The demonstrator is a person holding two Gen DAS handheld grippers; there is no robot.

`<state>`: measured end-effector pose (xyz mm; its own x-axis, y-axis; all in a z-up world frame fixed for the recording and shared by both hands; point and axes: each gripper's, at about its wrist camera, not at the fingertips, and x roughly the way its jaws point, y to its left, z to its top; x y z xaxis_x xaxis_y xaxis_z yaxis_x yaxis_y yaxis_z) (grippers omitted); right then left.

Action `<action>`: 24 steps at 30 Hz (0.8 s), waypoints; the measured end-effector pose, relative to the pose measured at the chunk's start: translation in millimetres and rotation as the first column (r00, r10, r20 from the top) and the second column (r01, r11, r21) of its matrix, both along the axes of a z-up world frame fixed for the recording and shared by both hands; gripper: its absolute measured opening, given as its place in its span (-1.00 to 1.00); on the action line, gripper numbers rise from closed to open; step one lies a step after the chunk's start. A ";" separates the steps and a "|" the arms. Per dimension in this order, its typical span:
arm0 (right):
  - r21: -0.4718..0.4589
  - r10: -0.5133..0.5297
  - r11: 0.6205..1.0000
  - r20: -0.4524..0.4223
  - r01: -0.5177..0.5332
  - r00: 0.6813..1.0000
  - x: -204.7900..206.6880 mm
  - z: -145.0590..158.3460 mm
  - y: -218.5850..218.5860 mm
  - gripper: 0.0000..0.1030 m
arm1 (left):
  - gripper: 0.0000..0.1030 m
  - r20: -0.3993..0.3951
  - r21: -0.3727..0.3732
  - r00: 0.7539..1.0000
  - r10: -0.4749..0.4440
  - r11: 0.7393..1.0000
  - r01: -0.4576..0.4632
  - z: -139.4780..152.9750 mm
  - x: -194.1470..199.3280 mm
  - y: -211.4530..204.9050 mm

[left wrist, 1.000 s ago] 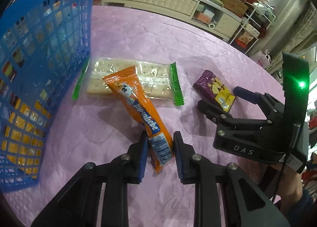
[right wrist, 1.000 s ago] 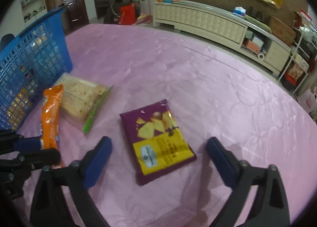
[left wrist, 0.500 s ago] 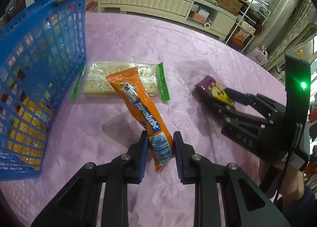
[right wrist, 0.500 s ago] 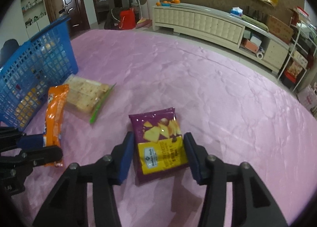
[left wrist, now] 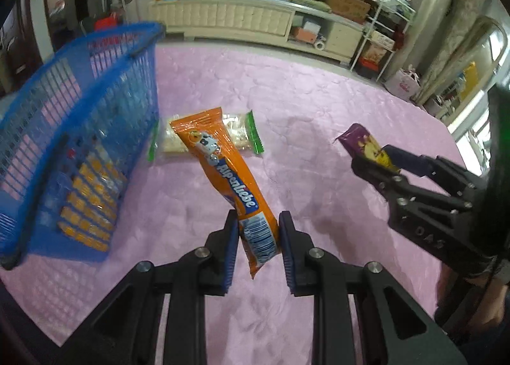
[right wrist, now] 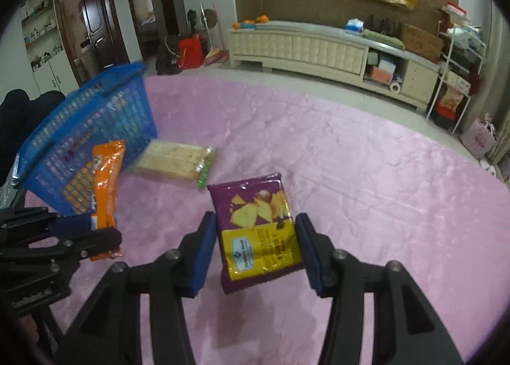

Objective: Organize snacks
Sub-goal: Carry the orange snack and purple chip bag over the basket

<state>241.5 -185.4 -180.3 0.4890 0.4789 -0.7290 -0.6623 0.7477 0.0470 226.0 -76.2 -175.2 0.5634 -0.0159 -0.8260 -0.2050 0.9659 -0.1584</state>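
Observation:
My left gripper [left wrist: 257, 245] is shut on the lower end of an orange Alpenliebe pack [left wrist: 223, 170] and holds it above the pink tablecloth; the pack also shows in the right wrist view [right wrist: 105, 180]. My right gripper [right wrist: 255, 250] is shut on a purple and yellow snack bag [right wrist: 258, 224], lifted off the cloth; the bag also shows in the left wrist view [left wrist: 366, 148]. A clear cracker pack with green ends [left wrist: 236, 137] lies on the cloth by the blue basket [left wrist: 76, 129].
The blue basket [right wrist: 92, 129] stands at the left and holds yellow packs [left wrist: 89, 205]. The pink tablecloth [right wrist: 366, 173] spreads to the right and far side. A cream sideboard [right wrist: 318, 49] stands beyond the table.
Both grippers have risen with their snacks. The orange pack and the purple bag have left the cloth. The right gripper went from wide open to shut on the bag.

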 end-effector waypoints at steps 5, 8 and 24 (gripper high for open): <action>0.014 -0.013 1.000 0.025 0.013 1.000 -20.4 31.0 -0.5 0.06 | -0.56 0.050 -0.004 0.998 -0.048 0.999 0.048 25.7 -24.0 6.2; 0.034 -0.032 0.999 0.039 0.030 0.999 -38.1 51.7 1.9 0.06 | -0.56 0.092 -0.009 0.994 -0.063 0.998 0.064 43.2 -41.7 14.0; 0.073 -0.012 0.997 0.125 0.003 0.992 -106.0 127.5 54.3 0.06 | -0.56 0.229 -0.038 0.972 -0.050 0.997 0.061 115.7 -104.9 92.2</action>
<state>135.5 -131.1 -52.8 0.5781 0.5242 -0.6253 -0.6606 0.7505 0.0185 121.1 16.1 -59.5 0.7337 -0.0863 -0.6740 -0.1048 0.9657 -0.2377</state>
